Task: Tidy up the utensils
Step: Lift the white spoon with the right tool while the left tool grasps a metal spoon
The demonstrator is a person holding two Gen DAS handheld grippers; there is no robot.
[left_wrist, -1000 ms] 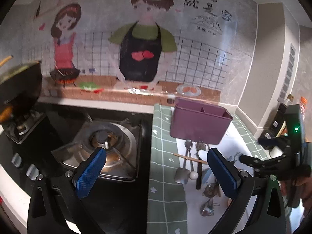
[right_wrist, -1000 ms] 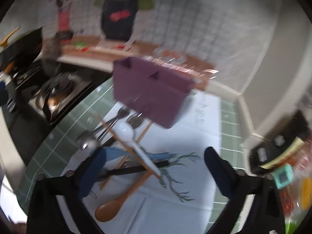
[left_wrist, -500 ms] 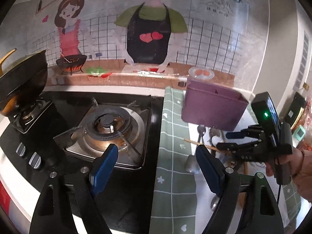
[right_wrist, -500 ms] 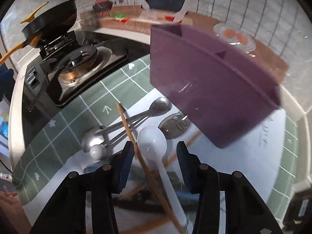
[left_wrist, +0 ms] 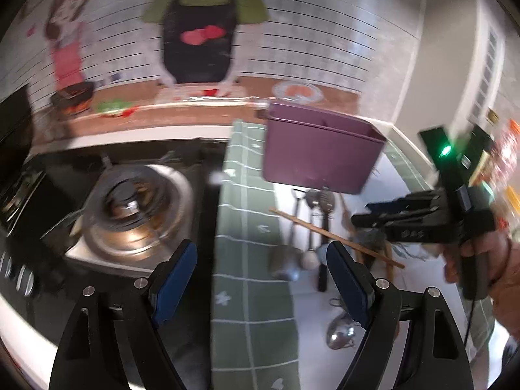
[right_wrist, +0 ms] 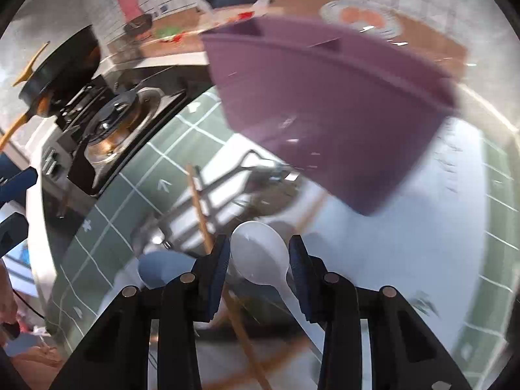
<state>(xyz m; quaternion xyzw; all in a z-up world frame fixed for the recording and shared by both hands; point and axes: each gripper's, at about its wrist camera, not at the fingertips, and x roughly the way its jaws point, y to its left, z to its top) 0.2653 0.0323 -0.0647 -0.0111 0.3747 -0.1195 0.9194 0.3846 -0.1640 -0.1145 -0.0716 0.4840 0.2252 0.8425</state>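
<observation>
Utensils lie scattered on a white mat beside the stove as two hand-held grippers work over them. The right gripper [right_wrist: 258, 256] has its jaws closing around the bowl of a white spoon [right_wrist: 260, 255], which sits squarely between the blue pads; whether the pads already press it cannot be told. A wooden chopstick [right_wrist: 203, 217] runs just left of those jaws, and the purple utensil holder [right_wrist: 325, 107] stands directly ahead of them. The left gripper [left_wrist: 261, 282] hangs with jaws spread and nothing between them, over the green checked cloth [left_wrist: 247, 221]. Beyond its right pad lie metal spoons [left_wrist: 294, 243] and the chopstick, with the holder farther ahead; the gas burner [left_wrist: 133, 208] sits ahead of its left pad.
</observation>
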